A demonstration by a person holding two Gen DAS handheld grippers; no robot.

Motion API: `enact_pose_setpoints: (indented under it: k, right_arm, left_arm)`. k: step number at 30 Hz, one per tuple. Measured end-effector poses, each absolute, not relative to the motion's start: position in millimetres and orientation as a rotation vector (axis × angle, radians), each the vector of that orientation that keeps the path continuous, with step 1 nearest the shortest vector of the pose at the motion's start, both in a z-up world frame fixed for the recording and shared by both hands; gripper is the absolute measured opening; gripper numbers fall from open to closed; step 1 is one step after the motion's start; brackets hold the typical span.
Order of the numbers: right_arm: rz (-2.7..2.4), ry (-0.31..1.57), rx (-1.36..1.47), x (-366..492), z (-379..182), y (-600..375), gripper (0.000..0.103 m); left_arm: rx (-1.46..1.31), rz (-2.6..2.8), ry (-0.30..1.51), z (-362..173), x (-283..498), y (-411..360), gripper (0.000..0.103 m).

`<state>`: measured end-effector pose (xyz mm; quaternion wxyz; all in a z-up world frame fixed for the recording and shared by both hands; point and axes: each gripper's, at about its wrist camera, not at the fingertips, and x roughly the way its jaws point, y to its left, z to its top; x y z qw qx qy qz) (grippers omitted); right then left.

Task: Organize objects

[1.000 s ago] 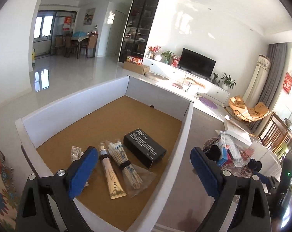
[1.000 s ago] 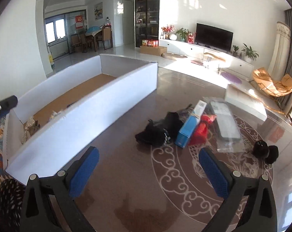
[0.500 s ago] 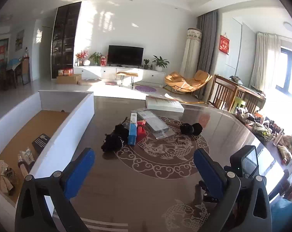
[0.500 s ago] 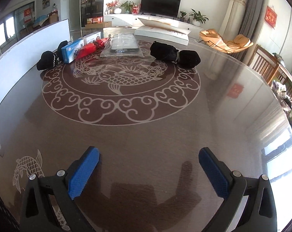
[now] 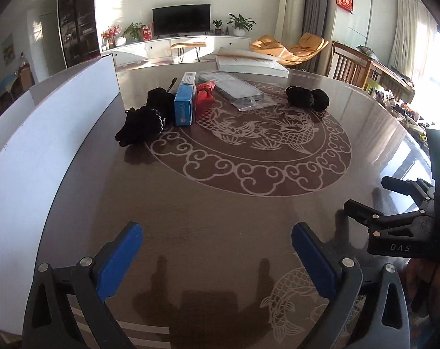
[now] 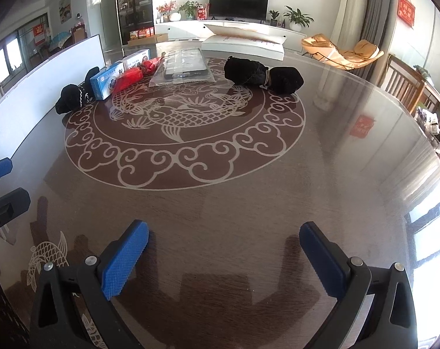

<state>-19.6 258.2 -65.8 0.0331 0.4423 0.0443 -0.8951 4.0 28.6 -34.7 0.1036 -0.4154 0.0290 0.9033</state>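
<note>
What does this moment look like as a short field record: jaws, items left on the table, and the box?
left gripper: jaws open, empty, above bare table
right gripper: jaws open, empty
table: round, dark, fish and cloud pattern
loose items: black gloves, blue box, red pouch, clear packet, black bundle
white box: at the table's left side, interior hidden
flat white carton: at the far edge

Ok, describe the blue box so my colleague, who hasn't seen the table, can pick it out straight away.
Find the round dragon pattern on the table; a row of items lies along its far-left edge, beside the white wall of the big tray. The blue box lies between the black gloves and a red bundle: the only blue, hard-edged carton there.
</note>
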Motion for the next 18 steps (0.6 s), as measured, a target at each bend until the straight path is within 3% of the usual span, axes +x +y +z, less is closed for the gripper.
enact_pose_setpoints:
  k: [18]
  right_arm:
    - [-2.749,0.124,1.365,-19.7,-66.3,258.0,0.103]
  left_arm:
    - [-1.351,2.66,0.047,-49.4,-3.8,19.8,0.103]
